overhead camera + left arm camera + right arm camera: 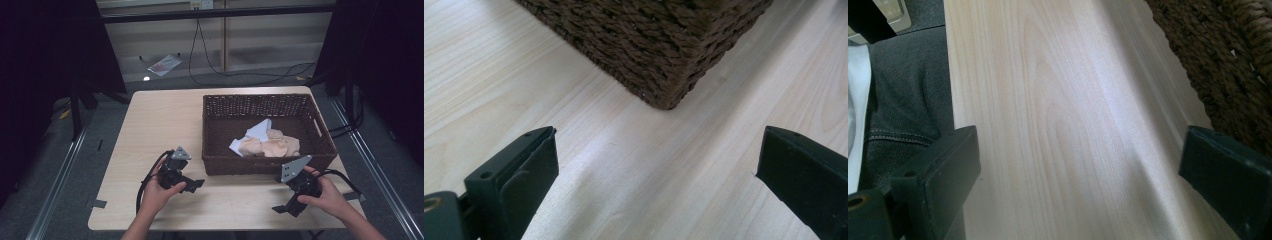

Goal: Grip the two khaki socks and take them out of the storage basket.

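A pale, wood-grained rectangular tabletop with rounded corners (160, 120) stands on a grey floor (95, 165) in a dim room; dark curtains flank both sides, metal rails run along the floor at either side, and black cables (210, 65) loop down in front of a light back wall, near a scrap of paper (164, 64) lying on the floor. On the right half of the tabletop sits a dark brown, rectangular woven wicker basket (215, 125) with upright walls and a cut-out handle in its right end; the left gripper view shows its coarse rope-like weave at one lower corner (659, 55), resting flat on the wood. Inside the basket, toward its near wall, lies a crumpled heap of soft cloth: a peach-coloured piece (272, 145) bunched beside and partly over a white piece (257, 132). The left claw (192, 184), black, with a grey three-cornered plate on top and a trailing cable, is held over the tabletop just beside the basket's near left corner; its jaws stand wide apart with bare wood between them. The right claw (282, 207), of the same make, is held near the tabletop's front edge, before the basket's near right corner; its jaws are likewise spread, released, grasping nothing.
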Tool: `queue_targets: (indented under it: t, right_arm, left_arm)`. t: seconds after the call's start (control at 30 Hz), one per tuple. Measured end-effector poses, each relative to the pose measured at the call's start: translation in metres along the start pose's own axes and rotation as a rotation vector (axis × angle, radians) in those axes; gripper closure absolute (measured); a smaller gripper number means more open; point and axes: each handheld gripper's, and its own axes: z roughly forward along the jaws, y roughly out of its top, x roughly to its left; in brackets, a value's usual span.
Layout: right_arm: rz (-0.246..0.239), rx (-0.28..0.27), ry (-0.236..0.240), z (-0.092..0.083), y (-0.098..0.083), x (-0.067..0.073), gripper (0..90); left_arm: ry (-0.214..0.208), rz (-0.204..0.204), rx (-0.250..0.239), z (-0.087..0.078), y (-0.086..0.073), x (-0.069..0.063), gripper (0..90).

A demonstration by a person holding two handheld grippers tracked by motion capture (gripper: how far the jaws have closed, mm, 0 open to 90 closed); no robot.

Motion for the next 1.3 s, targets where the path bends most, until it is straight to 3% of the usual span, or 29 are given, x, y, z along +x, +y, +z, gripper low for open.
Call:
queue_targets:
  t: [0.17, 0.43, 0.7, 0.87, 1.3]
  right_arm:
    - [0.012, 0.022, -0.009, 0.002, 0.001, -0.001, 3.1]
    - [0.028, 0.023, 0.026, 0.002, 0.005, -0.005, 3.4]
    - [0.056, 0.019, 0.04, -0.01, 0.008, -0.007, 3.5]
    - [0.03, 0.031, 0.033, -0.014, 0.017, -0.005, 3.5]
    - [0.013, 0.041, 0.054, -0.033, 0.043, -0.008, 3.7]
  left_arm:
    - [-0.023, 0.014, 0.016, -0.001, -0.001, 0.001, 2.8]
    - [-0.032, 0.012, 0.003, -0.002, -0.001, 0.001, 2.7]
    - [-0.056, 0.011, 0.012, 0.001, -0.001, 0.001, 2.7]
    - [-0.06, 0.015, 0.013, 0.0, -0.001, 0.001, 2.6]
    - [-0.067, 0.016, 0.016, -0.002, -0.004, 0.002, 2.6]
